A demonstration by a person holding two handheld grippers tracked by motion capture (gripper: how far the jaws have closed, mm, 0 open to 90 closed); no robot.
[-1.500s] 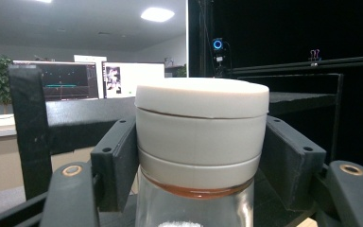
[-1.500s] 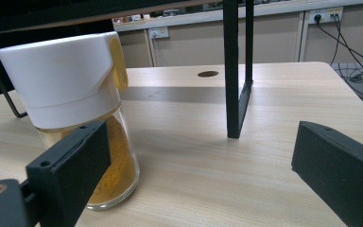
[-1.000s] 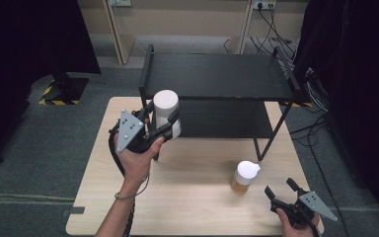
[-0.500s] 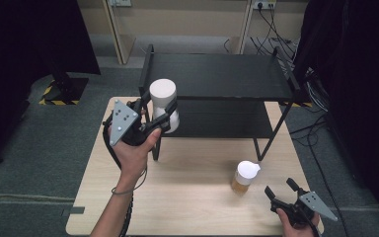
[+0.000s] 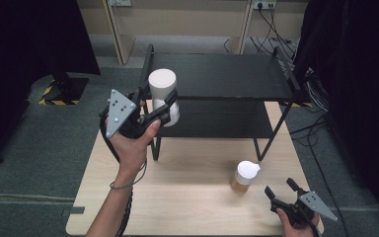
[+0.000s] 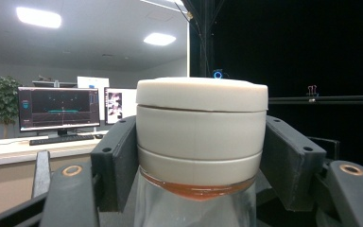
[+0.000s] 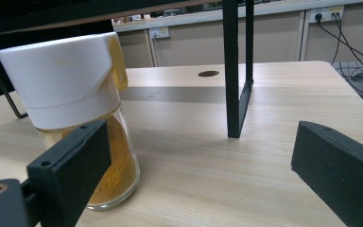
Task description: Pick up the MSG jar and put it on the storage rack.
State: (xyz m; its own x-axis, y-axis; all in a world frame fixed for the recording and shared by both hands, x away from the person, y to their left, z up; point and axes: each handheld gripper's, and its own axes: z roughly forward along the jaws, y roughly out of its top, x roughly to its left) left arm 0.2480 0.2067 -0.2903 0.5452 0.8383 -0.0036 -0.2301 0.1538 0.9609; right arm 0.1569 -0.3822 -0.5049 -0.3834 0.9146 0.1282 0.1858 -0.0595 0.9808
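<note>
My left gripper (image 5: 164, 104) is shut on a glass jar with a wide white lid (image 5: 163, 91), held upright in the air at the left end of the black two-level shelf (image 5: 222, 76), about level with its top. In the left gripper view the jaws press on both sides of the jar's white lid (image 6: 202, 127), with reddish content under it. A second jar (image 5: 244, 177) with a white cap and yellow powder stands on the table. My right gripper (image 5: 282, 190) rests open at the table's front right, just right of that yellow jar (image 7: 82, 109).
The wooden table (image 5: 187, 197) carries the black shelf at its back half; its legs (image 7: 236, 71) stand near the yellow jar. A small round hole (image 7: 208, 74) marks the tabletop. Cables lie on the floor at the back right.
My left gripper has lifted the white-lidded jar upward, from beside the lower shelf level to about the height of the top shelf. The right gripper has stayed where it was.
</note>
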